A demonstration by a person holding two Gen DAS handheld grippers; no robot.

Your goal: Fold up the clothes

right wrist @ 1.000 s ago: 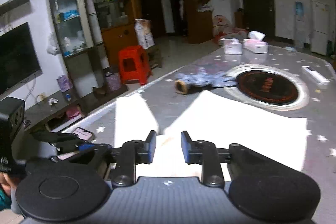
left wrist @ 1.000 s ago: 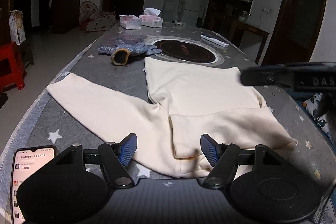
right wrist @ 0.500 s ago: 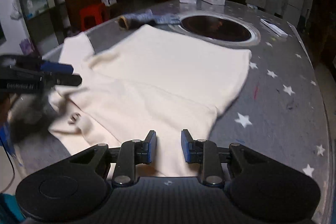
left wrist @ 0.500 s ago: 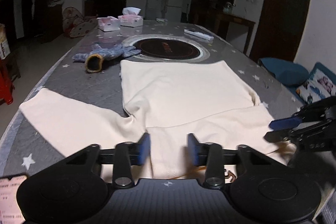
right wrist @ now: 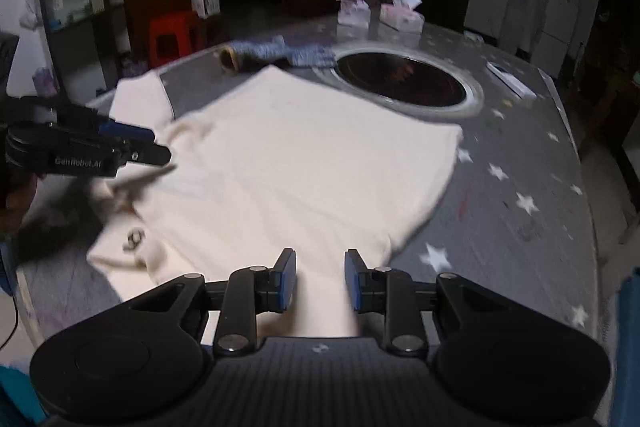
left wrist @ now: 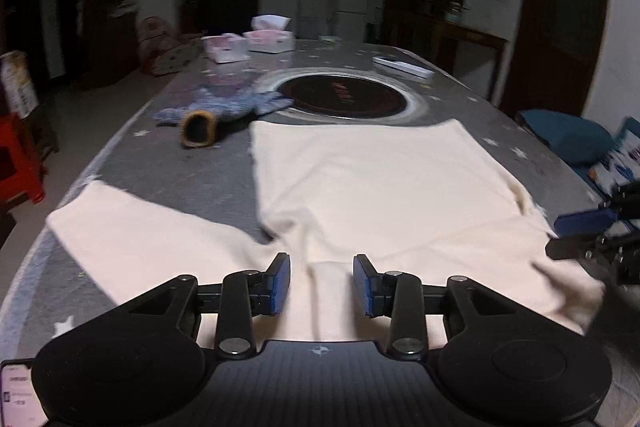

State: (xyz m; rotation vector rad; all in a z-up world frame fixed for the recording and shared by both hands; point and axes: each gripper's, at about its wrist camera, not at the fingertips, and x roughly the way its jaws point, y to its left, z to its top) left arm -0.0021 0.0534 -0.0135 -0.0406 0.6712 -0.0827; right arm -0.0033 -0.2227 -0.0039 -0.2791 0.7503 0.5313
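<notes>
A cream long-sleeved top [left wrist: 372,183] lies flat on the grey star-patterned table [left wrist: 168,163], one sleeve [left wrist: 132,231] stretched out to the left. My left gripper [left wrist: 321,283] is open, its blue pads either side of the top's near edge, above the cloth. My right gripper [right wrist: 320,279] is open over the top's [right wrist: 296,163] near right corner. Each gripper also shows in the other's view, the right one [left wrist: 592,227] at the right edge, the left one [right wrist: 132,147] at the left over the collar area.
A blue knitted garment [left wrist: 224,107] lies beyond the top, next to a round black hotplate [left wrist: 344,97] set in the table. Two tissue boxes [left wrist: 256,41] and a white remote [left wrist: 402,67] stand at the far end. A phone [left wrist: 18,399] lies at the near left.
Both grippers have opened a little wider over the top's near edge. The left view swung slightly left, and the right gripper drew closer over the garment's corner.
</notes>
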